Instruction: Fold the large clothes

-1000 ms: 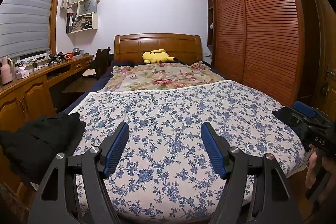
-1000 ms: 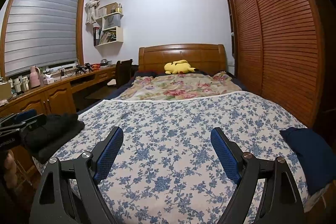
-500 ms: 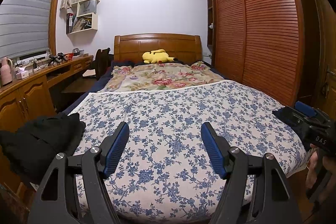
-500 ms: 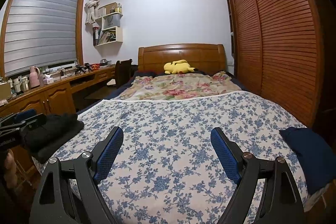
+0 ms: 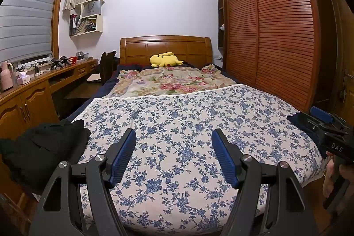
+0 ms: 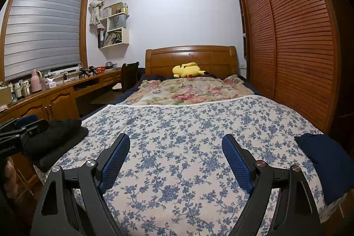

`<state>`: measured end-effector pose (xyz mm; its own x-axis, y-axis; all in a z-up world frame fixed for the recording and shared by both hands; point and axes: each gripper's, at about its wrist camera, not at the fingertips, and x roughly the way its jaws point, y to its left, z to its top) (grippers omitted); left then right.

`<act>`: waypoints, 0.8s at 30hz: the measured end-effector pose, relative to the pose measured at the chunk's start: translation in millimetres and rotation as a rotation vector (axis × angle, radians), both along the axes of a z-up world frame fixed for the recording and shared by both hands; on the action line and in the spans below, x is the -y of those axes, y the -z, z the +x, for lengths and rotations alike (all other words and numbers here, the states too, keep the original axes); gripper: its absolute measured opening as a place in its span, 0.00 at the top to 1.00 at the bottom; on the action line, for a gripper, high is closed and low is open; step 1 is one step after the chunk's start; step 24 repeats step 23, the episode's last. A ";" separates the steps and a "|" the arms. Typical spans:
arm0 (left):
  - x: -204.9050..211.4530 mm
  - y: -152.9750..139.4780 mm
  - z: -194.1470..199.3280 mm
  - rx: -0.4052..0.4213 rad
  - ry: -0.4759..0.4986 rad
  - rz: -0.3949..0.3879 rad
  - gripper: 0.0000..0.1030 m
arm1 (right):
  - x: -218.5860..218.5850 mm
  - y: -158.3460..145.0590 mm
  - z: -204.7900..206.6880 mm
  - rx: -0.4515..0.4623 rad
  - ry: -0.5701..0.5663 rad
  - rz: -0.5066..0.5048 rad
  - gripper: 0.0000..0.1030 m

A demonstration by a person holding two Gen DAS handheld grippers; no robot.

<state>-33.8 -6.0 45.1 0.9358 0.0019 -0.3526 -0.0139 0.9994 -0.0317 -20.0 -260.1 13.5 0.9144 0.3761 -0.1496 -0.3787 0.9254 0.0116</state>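
Note:
A black garment lies bunched on the bed's near left corner; it also shows in the right wrist view. A dark navy garment lies on the near right corner, and its edge shows in the left wrist view. My left gripper is open and empty above the blue floral bedspread, right of the black garment. My right gripper is open and empty over the bedspread, left of the navy garment. Each gripper shows at the other view's edge.
A floral quilt and a yellow plush toy lie near the headboard. A wooden desk with cabinets runs along the left. A slatted wardrobe stands close along the right.

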 end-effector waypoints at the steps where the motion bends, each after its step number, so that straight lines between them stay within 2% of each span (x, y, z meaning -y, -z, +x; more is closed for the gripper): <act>1: -0.6 0.8 0.7 0.001 0.000 0.000 0.31 | -0.2 0.4 -0.2 0.000 -0.001 0.000 0.16; 24: 0.0 1.2 0.3 0.001 -0.001 0.000 0.31 | -1.0 0.0 -1.7 -0.002 -0.003 0.002 0.16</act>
